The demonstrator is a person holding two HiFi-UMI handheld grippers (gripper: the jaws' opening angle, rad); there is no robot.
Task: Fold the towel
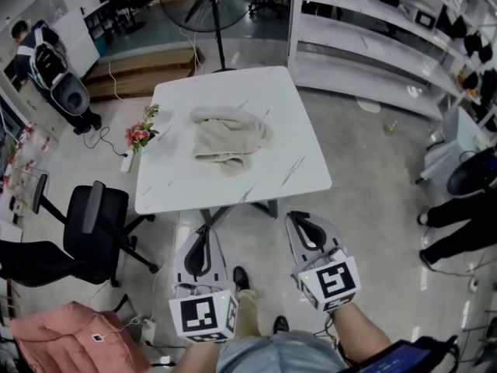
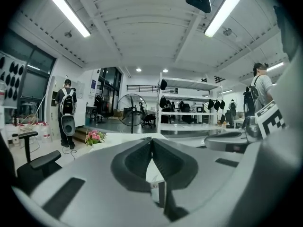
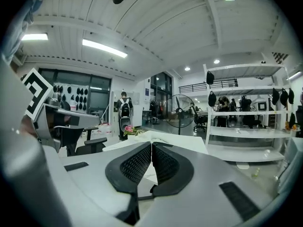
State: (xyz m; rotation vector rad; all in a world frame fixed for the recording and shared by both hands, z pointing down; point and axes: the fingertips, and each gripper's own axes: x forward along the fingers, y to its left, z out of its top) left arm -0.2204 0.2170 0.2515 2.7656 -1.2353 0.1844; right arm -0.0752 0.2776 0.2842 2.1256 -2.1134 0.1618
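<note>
A crumpled beige towel lies near the middle of the white marble-look table, toward its far side. Both grippers hang short of the table's near edge, over the floor. My left gripper is shut with nothing between its jaws; its tips meet in the left gripper view. My right gripper is likewise shut and empty, tips together in the right gripper view. The towel is hidden behind the jaws in both gripper views.
A small vase of pink flowers stands at the table's left edge. A black office chair sits left of the table, a fan stand beyond it, white shelving to the right. People stand at far left and right.
</note>
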